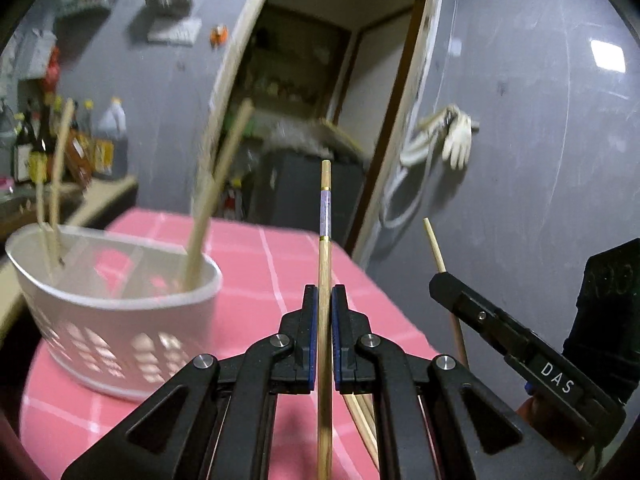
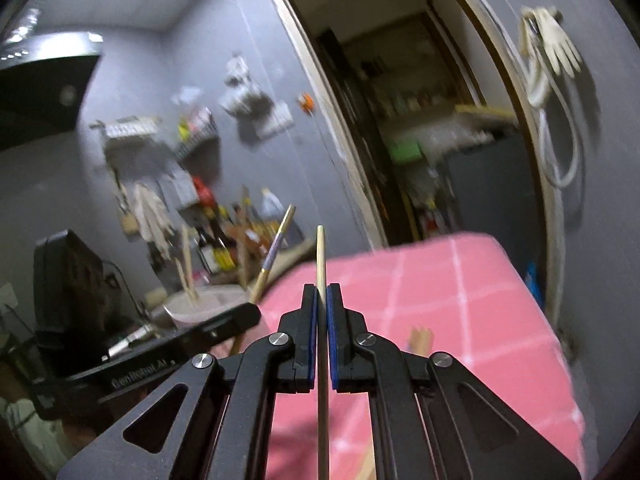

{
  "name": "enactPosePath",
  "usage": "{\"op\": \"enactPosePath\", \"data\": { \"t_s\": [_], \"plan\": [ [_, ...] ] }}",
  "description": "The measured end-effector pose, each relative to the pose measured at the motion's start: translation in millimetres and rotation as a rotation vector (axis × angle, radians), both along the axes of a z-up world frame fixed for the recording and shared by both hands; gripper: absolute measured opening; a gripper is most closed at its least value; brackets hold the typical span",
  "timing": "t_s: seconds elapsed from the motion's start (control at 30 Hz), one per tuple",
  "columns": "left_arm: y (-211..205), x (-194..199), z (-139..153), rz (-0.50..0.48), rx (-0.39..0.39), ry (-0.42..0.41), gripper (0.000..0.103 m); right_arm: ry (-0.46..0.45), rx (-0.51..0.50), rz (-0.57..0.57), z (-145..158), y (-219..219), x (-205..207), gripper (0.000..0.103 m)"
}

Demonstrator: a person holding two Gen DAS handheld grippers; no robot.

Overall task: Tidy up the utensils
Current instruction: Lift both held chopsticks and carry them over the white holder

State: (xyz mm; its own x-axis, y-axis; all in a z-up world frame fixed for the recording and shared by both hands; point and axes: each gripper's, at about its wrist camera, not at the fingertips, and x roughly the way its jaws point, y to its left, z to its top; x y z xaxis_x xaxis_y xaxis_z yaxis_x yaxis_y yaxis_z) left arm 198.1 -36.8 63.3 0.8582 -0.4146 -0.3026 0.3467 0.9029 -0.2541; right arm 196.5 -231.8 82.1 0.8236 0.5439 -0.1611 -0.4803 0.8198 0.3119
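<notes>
My left gripper point(image 1: 325, 292) is shut on a wooden chopstick with a purple band point(image 1: 325, 208), which stands upright between the pads. To its left a white perforated basket point(image 1: 120, 312) sits on the pink checked tablecloth point(image 1: 264, 256) with several chopsticks point(image 1: 208, 208) leaning inside. My right gripper point(image 2: 321, 290) is shut on a plain pale chopstick point(image 2: 321, 252), also upright. In the left wrist view the right gripper point(image 1: 440, 278) shows at the right with its chopstick point(image 1: 434, 244). In the right wrist view the left gripper point(image 2: 250, 314) and banded chopstick point(image 2: 272, 256) show at the left.
More loose chopsticks point(image 1: 362, 420) lie on the cloth below my left gripper. Another wooden piece point(image 2: 420, 338) lies on the cloth in the right wrist view. Bottles point(image 1: 36, 148) crowd a counter at the left. An open doorway point(image 1: 320, 100) and a grey wall stand beyond the table.
</notes>
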Motion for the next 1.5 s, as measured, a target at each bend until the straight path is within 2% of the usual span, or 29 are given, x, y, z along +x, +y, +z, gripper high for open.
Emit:
{"op": "enactPosePath", "data": {
  "t_s": [0.17,0.37,0.57,0.77,1.03,1.5],
  "plan": [
    [22,-11,24,0.067,-0.007,-0.109,0.004,-0.098,0.034,0.024,16,24,2,0.003],
    [53,-1,44,0.142,-0.027,-0.187,0.004,-0.174,0.095,0.065,30,47,14,0.003],
    [108,11,59,0.237,-0.088,-0.254,0.004,-0.215,0.222,0.127,46,73,46,0.003],
    [166,22,71,0.351,-0.143,-0.302,0.004,-0.283,0.267,0.130,61,96,70,0.003],
    [199,39,63,0.462,-0.185,-0.335,0.004,-0.322,0.282,0.047,50,106,79,0.003],
    [198,43,37,0.553,-0.229,-0.337,0.004,-0.332,0.320,-0.023,33,104,89,0.003]
  ]
}}
